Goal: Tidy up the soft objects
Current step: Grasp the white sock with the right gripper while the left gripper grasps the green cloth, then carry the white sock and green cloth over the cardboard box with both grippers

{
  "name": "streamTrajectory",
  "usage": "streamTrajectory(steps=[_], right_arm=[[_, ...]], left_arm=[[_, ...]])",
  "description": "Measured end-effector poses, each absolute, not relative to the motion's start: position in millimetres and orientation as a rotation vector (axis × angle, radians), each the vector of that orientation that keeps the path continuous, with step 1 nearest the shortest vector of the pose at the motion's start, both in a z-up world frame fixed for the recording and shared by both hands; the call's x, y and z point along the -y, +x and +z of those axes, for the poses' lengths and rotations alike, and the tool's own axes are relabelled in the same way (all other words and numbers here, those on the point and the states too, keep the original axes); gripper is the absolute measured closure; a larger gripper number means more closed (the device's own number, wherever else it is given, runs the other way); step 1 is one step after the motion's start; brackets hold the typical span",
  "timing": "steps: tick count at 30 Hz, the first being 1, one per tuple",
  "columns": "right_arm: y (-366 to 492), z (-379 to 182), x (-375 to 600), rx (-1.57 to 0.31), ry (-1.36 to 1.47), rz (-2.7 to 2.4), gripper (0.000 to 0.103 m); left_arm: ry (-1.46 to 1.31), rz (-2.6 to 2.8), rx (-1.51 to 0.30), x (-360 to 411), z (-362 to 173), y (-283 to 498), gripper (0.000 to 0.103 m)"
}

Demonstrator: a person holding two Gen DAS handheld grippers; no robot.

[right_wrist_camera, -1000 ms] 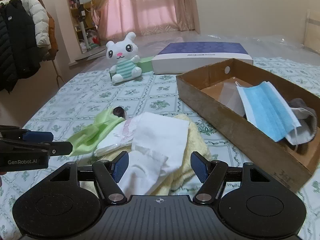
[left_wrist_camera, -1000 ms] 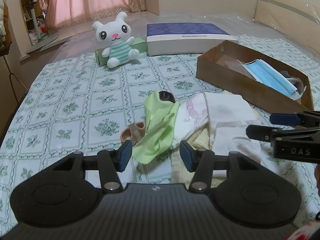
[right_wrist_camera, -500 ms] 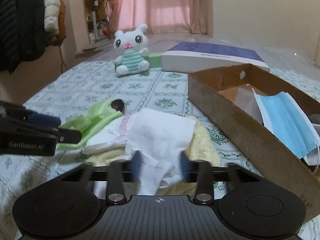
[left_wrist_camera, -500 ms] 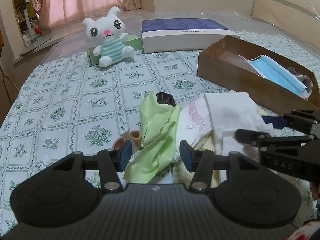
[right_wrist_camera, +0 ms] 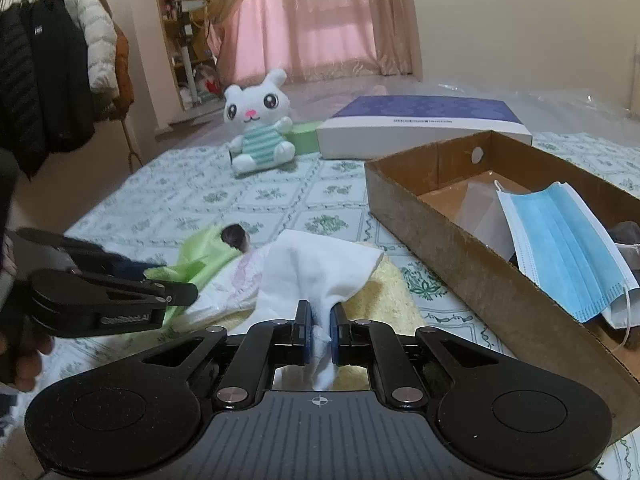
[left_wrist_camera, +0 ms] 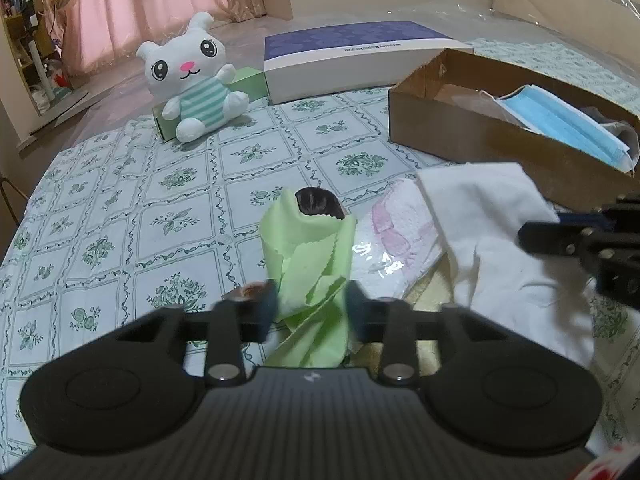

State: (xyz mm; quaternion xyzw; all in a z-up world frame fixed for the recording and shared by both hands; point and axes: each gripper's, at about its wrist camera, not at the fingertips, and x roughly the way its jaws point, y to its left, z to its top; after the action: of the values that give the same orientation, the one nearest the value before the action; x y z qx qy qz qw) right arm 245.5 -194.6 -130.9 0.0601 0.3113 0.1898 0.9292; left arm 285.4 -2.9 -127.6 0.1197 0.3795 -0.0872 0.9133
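Both wrist views look low and close across the bed, sharing the cloth pile (left_wrist_camera: 472,216) and plush rabbit (right_wrist_camera: 258,120).

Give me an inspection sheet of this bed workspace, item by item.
Surface: bed sheet with green floral squares.
Job's things: white cloth, light green cloth, pale yellow towel piled together; brown cardboard box holding blue face mask.
Clutter: white plush bunny, purple-topped flat box.
Grippers: right gripper jaws shut on white cloth; left gripper jaws astride light green cloth, blurred, with a gap.
Cables: nothing seen.
Surroundings: pink curtains, hanging jackets.
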Motion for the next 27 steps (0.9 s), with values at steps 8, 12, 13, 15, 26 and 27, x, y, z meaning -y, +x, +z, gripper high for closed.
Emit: streamTrajectory(steps=[8,12,13,15,26,27], right_arm=[[233.6,-109.5,201.0,-0.567,0.160,0.404,0.094],[219.2,-96.6,204.5,-0.530,0.170,0.409,0.094],[214.1,-92.9,205.3,-0.514,0.165,0.410,0.094],[200.8,-84.3,206.6,-0.478,0.156,0.422,0.094],[152.6,-87.5,196.0,-0.587,0.073,0.463,0.091],[156.0,-90.4,196.2,-0.603,0.071,0.433,0.088]], left_arm=[[0.263,-0.195,-0.717,-0.8,-114.3,272.5,0.100],[0.237,-0.207,-0.675,-7.8,-93.0,251.5,0.100],[0.233,-0.208,-0.668,-10.0,-87.9,244.0,0.100],[0.217,-0.203,-0.665,-14.2,-80.1,231.2,0.100],[0.082,-0.150,-0.787,-40.5,-82.4,160.0,0.100],[0.064,-0.141,-0.802,-42.8,-85.3,158.0,0.100]])
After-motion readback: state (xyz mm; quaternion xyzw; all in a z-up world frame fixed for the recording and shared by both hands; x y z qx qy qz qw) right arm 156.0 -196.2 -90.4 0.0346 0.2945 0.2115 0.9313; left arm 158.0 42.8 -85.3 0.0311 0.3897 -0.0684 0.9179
